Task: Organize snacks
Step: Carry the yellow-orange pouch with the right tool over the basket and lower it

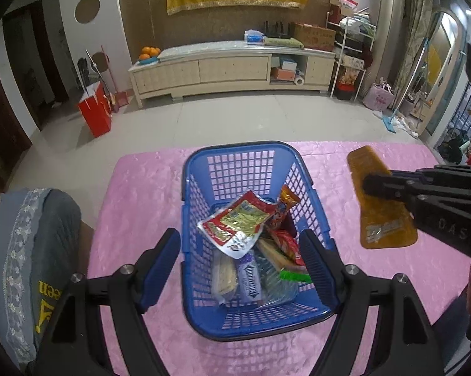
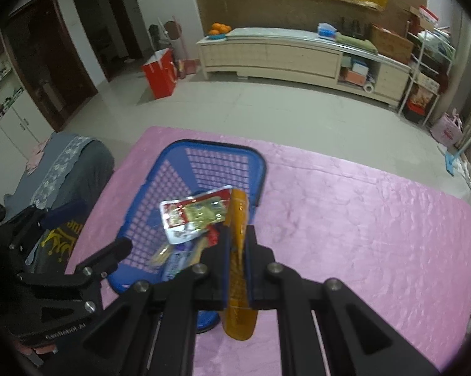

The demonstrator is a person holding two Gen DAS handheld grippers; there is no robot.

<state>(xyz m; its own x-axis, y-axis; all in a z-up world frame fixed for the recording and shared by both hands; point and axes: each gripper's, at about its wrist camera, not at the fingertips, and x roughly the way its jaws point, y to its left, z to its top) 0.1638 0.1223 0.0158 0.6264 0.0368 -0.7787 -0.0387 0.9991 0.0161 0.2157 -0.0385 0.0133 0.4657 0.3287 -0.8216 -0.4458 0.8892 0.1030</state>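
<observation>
A blue plastic basket (image 1: 201, 169) stands on the pink tablecloth and holds several snack packets, with a red and gold packet (image 1: 235, 227) on top. My left gripper (image 1: 240, 269) is open, its fingers either side of the basket's near end. My right gripper (image 2: 237, 244) is shut on an orange snack pouch (image 2: 238, 216), held in the air to the right of the basket; the pouch also shows in the left wrist view (image 1: 379, 216). The basket (image 2: 179, 150) and the red and gold packet (image 2: 197, 211) show in the right wrist view too.
The pink tablecloth (image 1: 360, 282) covers the table. A grey chair cushion (image 1: 31, 250) sits at the left edge. Beyond the table are a tiled floor, a red bag (image 1: 96, 111) and a low beige cabinet (image 1: 232, 69).
</observation>
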